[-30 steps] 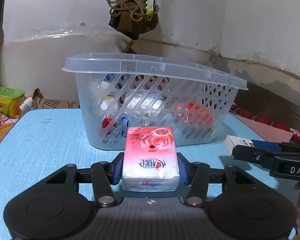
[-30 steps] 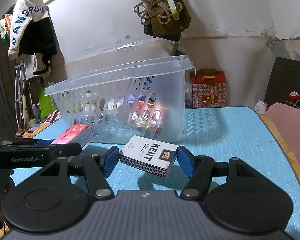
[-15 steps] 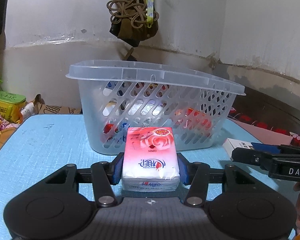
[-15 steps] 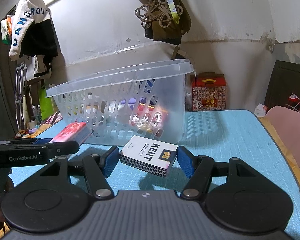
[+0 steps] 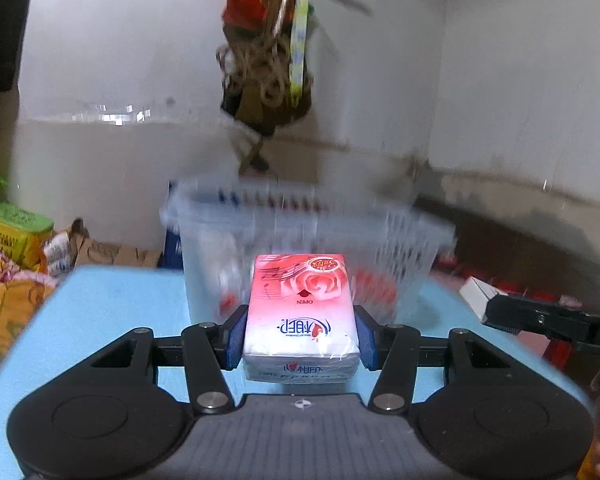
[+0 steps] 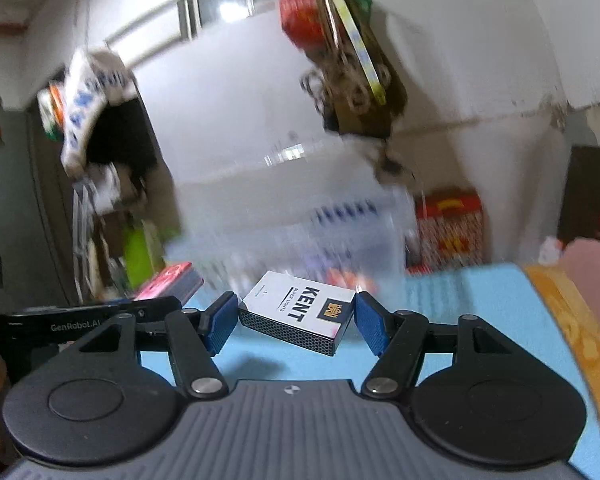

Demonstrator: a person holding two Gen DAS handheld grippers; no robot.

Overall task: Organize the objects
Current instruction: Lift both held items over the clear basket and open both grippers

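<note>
My left gripper [image 5: 300,338] is shut on a pink rose-print tissue pack [image 5: 300,312] and holds it above the blue table [image 5: 112,304]. My right gripper [image 6: 296,318] is shut on a white KENT cigarette box [image 6: 300,312], held tilted above the table. The clear slotted plastic basket [image 5: 308,236] stands ahead of both, blurred, with several items inside; it also shows in the right wrist view [image 6: 300,240]. The tissue pack shows at the left of the right wrist view [image 6: 168,280], and the KENT box at the right of the left wrist view [image 5: 478,294].
A bag with cords [image 5: 268,80] hangs on the wall above the basket. A green tin [image 5: 18,232] and clutter lie off the table's left edge. A red box [image 6: 450,228] stands behind the table. An orange cloth [image 6: 572,320] lies on the right.
Both grippers have risen and tilted upward with their loads. The basket has dropped lower in both views and is motion-blurred.
</note>
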